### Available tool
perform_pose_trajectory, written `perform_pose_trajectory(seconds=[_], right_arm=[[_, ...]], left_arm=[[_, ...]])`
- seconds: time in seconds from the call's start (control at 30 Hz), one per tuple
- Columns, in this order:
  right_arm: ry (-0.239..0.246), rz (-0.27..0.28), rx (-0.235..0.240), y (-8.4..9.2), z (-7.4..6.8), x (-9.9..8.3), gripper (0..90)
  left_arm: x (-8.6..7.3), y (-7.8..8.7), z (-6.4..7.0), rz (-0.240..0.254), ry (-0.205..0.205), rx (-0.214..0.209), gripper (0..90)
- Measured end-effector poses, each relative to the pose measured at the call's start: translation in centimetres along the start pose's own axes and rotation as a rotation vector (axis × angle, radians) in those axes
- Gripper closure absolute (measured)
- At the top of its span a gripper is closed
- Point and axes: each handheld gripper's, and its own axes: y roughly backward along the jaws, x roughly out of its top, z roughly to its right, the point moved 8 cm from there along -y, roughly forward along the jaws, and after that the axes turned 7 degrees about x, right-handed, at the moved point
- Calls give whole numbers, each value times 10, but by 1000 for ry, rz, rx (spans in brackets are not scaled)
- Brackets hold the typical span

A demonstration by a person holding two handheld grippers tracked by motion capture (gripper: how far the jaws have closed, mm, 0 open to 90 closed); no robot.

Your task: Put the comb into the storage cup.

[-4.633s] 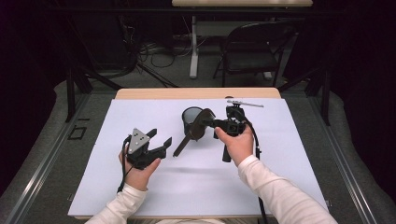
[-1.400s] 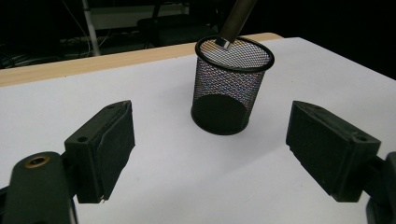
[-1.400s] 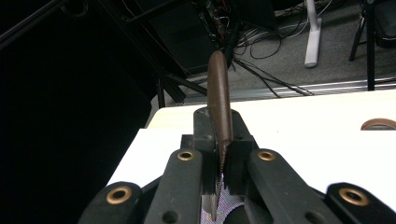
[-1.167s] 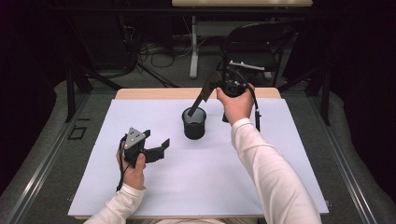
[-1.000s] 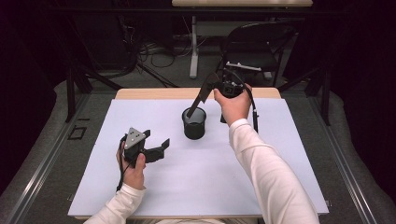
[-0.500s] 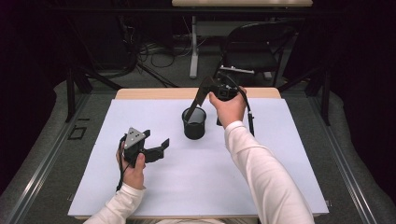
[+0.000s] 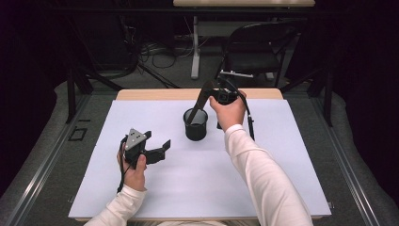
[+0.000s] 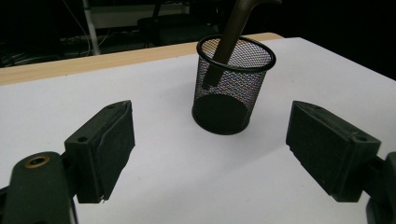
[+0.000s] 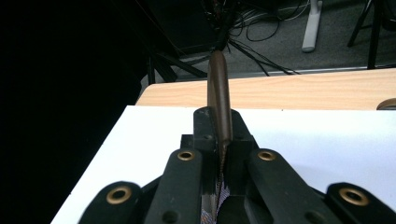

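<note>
We see a black mesh cup (image 7: 195,125) standing upright on the white table cover (image 7: 282,155), toward the far middle of the table. In the left gripper view the cup (image 8: 232,86) stands ahead, between the two jaws but well beyond them, its round base flat on the sheet.

A dark brown slender tool (image 7: 198,104) leans into the cup, lower end inside the mesh, upper end slanting up and away to the right gripper (image 7: 210,92). In the left gripper view the tool (image 8: 227,42) crosses the cup's rim and rests against the inner wall. In the right gripper view the tool (image 9: 219,100) runs straight out from between the jaws, which are pressed together on it.

We note the right hand (image 7: 230,110) raised over the far side of the table, just beside the cup.

The left gripper (image 7: 157,151) sits low near the table's left front, held in the left hand (image 7: 134,167), well apart from the cup. Its jaws stand wide apart with nothing between them.

A wooden table edge (image 7: 188,94) shows beyond the cover; a black chair (image 7: 256,52) stands behind.
</note>
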Motion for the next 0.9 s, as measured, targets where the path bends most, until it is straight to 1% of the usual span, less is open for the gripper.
perform_pose_trajectory(seconds=[0.3,0.5,0.9], right_arm=[[-10,-13,-10,-7,7,-9,865],[-27,-15,-10,-9,11,-13,865],[-34,-28,-17,-13,18,-22,865]], left_arm=[[0,0,0,-2,3,1,157],[0,0,0,-1,3,1,157],[-1,0,0,-4,1,1,157]])
